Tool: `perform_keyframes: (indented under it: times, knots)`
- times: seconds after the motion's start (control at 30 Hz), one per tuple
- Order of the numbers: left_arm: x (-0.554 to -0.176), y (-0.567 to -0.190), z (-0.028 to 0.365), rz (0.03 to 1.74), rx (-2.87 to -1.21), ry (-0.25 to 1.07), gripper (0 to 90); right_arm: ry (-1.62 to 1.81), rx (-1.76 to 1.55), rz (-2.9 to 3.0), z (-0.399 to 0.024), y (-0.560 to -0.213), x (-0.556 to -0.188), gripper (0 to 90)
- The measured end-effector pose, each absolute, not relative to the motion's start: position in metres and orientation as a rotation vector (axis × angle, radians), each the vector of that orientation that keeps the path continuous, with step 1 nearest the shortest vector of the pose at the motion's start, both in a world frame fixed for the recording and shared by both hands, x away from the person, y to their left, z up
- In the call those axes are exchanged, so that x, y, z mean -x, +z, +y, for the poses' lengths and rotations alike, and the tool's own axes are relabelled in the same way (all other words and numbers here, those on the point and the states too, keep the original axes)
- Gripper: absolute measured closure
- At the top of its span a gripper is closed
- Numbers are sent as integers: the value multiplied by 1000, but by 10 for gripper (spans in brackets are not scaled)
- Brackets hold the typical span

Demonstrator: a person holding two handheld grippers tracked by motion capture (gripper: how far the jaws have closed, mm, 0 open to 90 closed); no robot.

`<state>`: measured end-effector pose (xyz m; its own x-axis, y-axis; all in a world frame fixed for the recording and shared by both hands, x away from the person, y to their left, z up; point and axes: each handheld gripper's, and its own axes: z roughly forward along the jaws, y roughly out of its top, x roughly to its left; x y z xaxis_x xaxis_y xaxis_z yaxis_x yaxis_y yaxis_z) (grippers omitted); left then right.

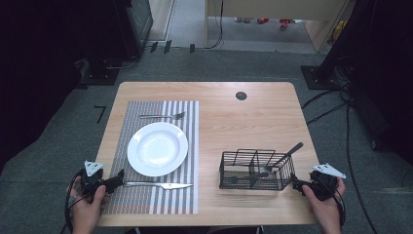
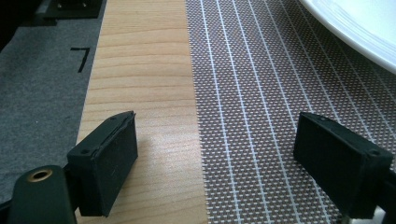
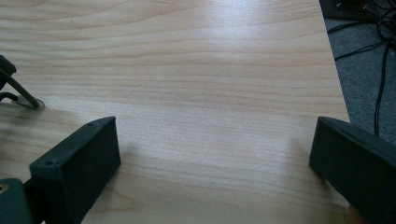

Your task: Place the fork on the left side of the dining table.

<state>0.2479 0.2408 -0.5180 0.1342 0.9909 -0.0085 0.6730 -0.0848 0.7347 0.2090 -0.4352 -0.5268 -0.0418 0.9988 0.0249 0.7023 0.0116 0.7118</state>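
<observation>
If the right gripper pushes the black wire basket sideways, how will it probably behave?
The wire basket looks light, thin open wire, so it would probably slide easily on the smooth wooden table. The spoon leans out over its rim, so it may rattle or shift. The wide, low shape makes tipping unlikely.

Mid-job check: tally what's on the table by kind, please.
Fork: 1
Knife: 1
Utensil in basket, type unclear: 1
Plate: 1
Placemat: 1
Wire basket: 1
Total: 6
</observation>
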Motion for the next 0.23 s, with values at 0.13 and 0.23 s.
perform_keyframes:
  times: [0.13,0.23]
  knots:
    - [-248,-518,241,1600,-1824,691,138,775,-1742,1794,-435,-527,-209,14]
    - [-248,-518,241,1600,-1824,691,138,776,-1744,1794,-435,-527,-209,14]
